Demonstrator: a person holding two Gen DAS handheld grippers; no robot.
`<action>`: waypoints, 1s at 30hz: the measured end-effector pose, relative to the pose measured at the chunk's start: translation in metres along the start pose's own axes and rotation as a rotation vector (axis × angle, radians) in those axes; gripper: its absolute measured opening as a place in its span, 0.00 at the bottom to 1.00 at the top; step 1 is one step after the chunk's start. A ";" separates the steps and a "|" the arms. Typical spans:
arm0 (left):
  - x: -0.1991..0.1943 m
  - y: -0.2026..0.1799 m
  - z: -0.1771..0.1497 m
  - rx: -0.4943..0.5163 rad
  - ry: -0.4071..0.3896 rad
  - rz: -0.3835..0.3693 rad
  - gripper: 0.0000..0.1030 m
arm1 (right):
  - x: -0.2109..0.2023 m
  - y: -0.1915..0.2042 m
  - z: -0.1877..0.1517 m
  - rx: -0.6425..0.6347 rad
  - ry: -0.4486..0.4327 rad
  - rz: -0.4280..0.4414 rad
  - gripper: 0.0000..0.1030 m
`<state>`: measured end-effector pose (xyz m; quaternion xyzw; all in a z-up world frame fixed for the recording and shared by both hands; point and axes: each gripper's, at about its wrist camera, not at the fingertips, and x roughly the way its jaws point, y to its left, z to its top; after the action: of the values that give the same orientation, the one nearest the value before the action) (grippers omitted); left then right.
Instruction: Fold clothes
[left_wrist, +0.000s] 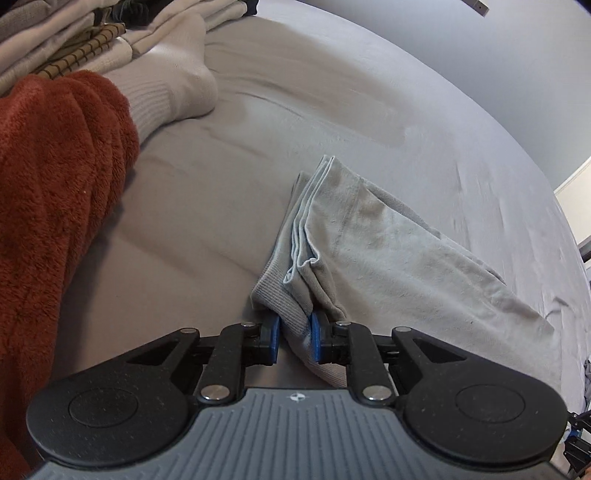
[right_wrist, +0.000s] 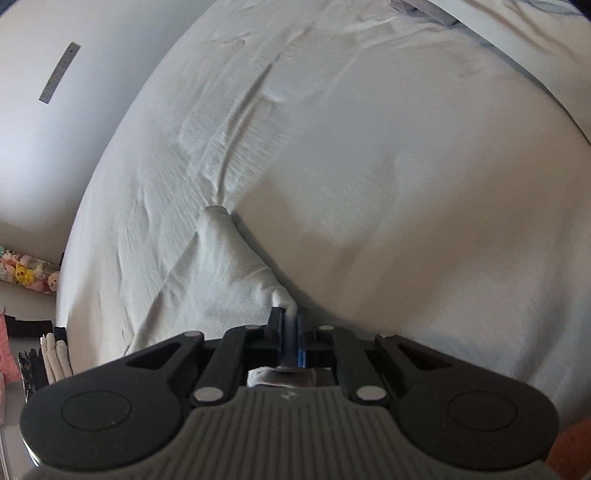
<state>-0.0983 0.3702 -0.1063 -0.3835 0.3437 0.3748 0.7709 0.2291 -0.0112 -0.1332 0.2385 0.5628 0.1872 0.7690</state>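
A light grey garment (left_wrist: 388, 243) lies folded in layers on the bed sheet (left_wrist: 332, 92). My left gripper (left_wrist: 294, 338) is shut on its ribbed hem at the near corner. In the right wrist view the same pale garment (right_wrist: 229, 273) stretches away across the sheet (right_wrist: 406, 166) to a bunched far end. My right gripper (right_wrist: 290, 325) is shut on a pinched fold of it, held just above the sheet.
A rust-red fleecy towel (left_wrist: 55, 192) lies at the left. Behind it are a white ribbed sock (left_wrist: 173, 88) and a pile of beige and checked clothes (left_wrist: 74, 40). The bed's edge, wall and floor clutter (right_wrist: 33, 332) are at the right view's left.
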 end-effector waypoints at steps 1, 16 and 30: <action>0.000 0.002 -0.001 0.002 -0.002 -0.007 0.21 | 0.002 -0.001 0.000 0.001 0.010 -0.012 0.09; -0.071 -0.002 -0.003 0.148 -0.168 -0.041 0.26 | -0.023 0.017 0.003 -0.168 -0.151 0.009 0.37; 0.020 -0.132 0.007 0.559 -0.054 -0.206 0.22 | 0.039 0.026 0.046 -0.245 -0.044 0.131 0.37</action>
<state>0.0242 0.3263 -0.0753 -0.1792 0.3724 0.1954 0.8894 0.2841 0.0249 -0.1366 0.1830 0.5020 0.2989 0.7907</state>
